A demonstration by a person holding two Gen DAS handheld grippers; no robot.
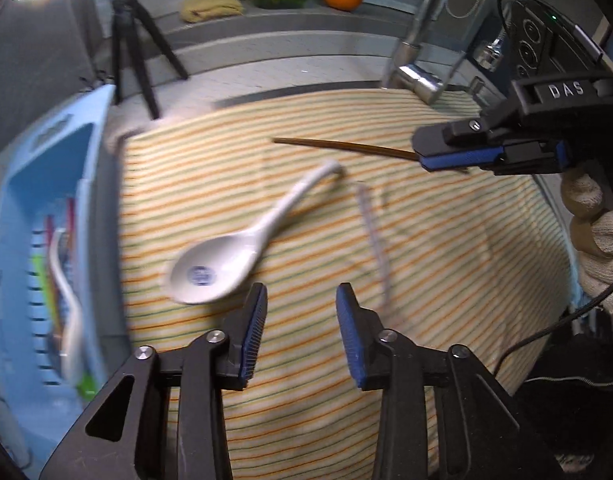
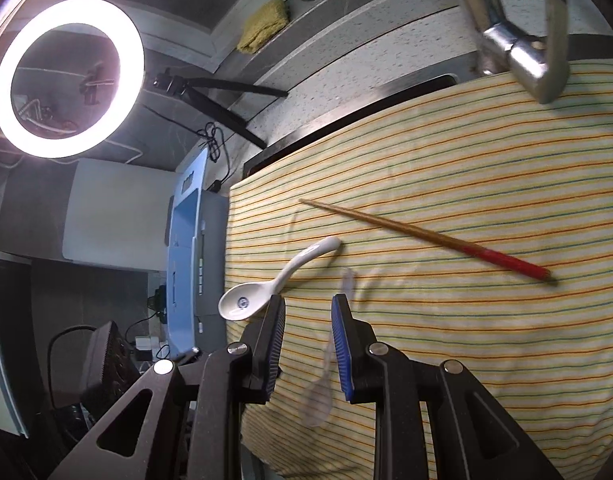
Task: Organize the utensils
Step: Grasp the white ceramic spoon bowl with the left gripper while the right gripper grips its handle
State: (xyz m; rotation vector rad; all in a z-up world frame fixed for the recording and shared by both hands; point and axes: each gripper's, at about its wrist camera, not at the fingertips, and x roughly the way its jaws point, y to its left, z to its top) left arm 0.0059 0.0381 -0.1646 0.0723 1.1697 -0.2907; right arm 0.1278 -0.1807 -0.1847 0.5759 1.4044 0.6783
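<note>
- The left tongs (image 1: 302,320) hung released above the near part of the striped cloth (image 1: 446,280) that covered the tabletop, nothing between their blue pads.
- Just beyond their left pad lay the white spoon (image 1: 242,248), bowl toward the near-left part of the cloth, handle running toward the middle.
- A clear spoon (image 1: 372,236) lay beside it to the right, blurred and hard to trace against the stripes.
- In the right wrist view the right tongs (image 2: 308,344) stood only narrowly apart over that clear spoon (image 2: 318,396); I could not tell whether the pads pressed on it.
- Farther on, near the far-right part of the cloth, lay a single chopstick (image 2: 422,236) with a red end; from the left wrist view the right tongs (image 1: 422,156) covered that end.
- Off the cloth's left edge stood the blue tray (image 1: 22,200), already holding several utensils, smeared by blur so I could not name them.
- By my judgement the sorting was partly done: two spoons and the chopstick were left on the cloth.
- A faucet (image 1: 416,76) rose past the far edge; the tray's near end was cut off.
</note>
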